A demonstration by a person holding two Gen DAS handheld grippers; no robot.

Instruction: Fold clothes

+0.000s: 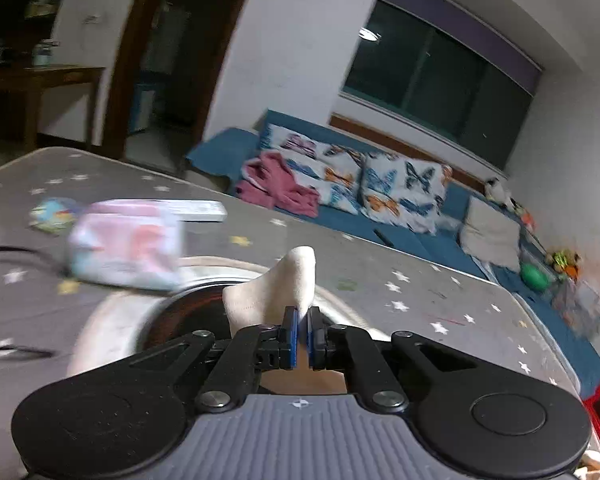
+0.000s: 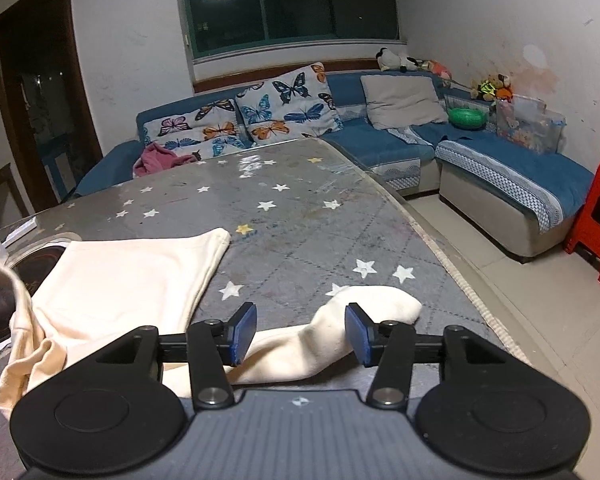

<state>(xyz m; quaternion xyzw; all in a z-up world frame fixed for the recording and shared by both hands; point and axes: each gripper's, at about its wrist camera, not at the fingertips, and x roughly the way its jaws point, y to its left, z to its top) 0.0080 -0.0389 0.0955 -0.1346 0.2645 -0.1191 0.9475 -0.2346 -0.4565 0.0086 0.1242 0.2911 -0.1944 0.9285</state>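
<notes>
My left gripper is pinched on a cream sock, lifted over the table; my right gripper hangs spread above the second sock by the table's right edge, so next I'd lay one sock over the other

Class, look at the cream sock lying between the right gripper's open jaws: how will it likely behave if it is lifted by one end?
The sock lies bent and flat on the table, so it will probably droop limply. Being thin knit, it is likely light. The right gripper is open around it; the soft fabric should give under the pads rather than slip.
</notes>
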